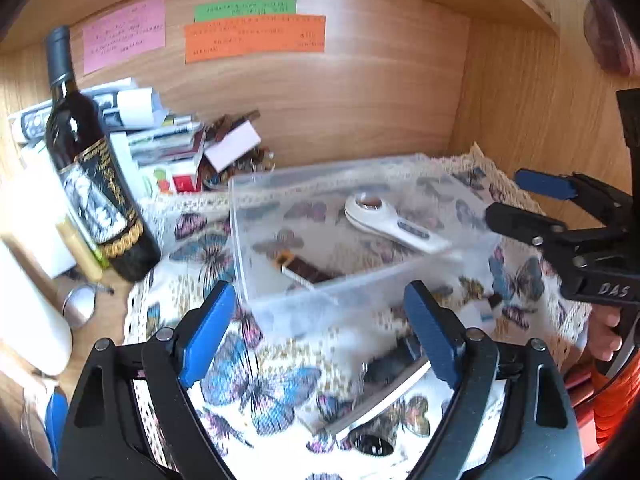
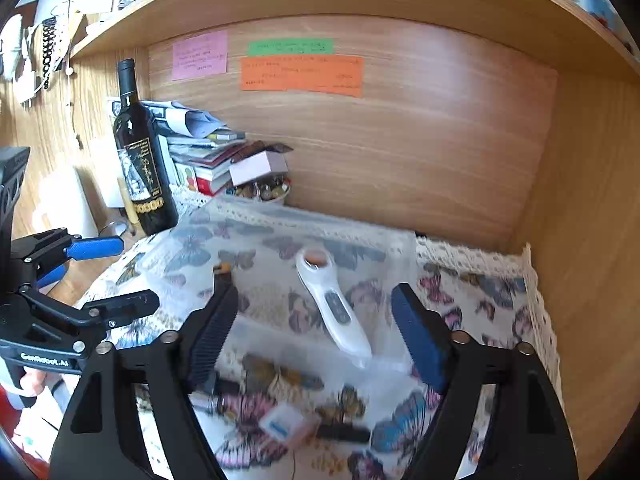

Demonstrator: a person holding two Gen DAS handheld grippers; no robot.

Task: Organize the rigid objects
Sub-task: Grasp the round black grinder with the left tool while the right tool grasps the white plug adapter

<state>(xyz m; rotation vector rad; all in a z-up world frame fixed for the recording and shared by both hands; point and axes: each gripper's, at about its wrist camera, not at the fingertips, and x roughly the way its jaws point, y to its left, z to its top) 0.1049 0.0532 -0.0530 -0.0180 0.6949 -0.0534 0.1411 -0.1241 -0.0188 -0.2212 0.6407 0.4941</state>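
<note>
Where butterflies pattern cloth [image 1: 256, 380], clear rectangular bin [image 1: 280, 208]

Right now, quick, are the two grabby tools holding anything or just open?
Left tool: open, holding nothing.
Right tool: open, holding nothing.

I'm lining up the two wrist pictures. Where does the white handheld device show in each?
Left wrist: white device lies right of centre, inside the clear box.
Right wrist: white device lies at centre, between the fingers, in the same box.
Shared landmark: orange note on the back panel.
</note>
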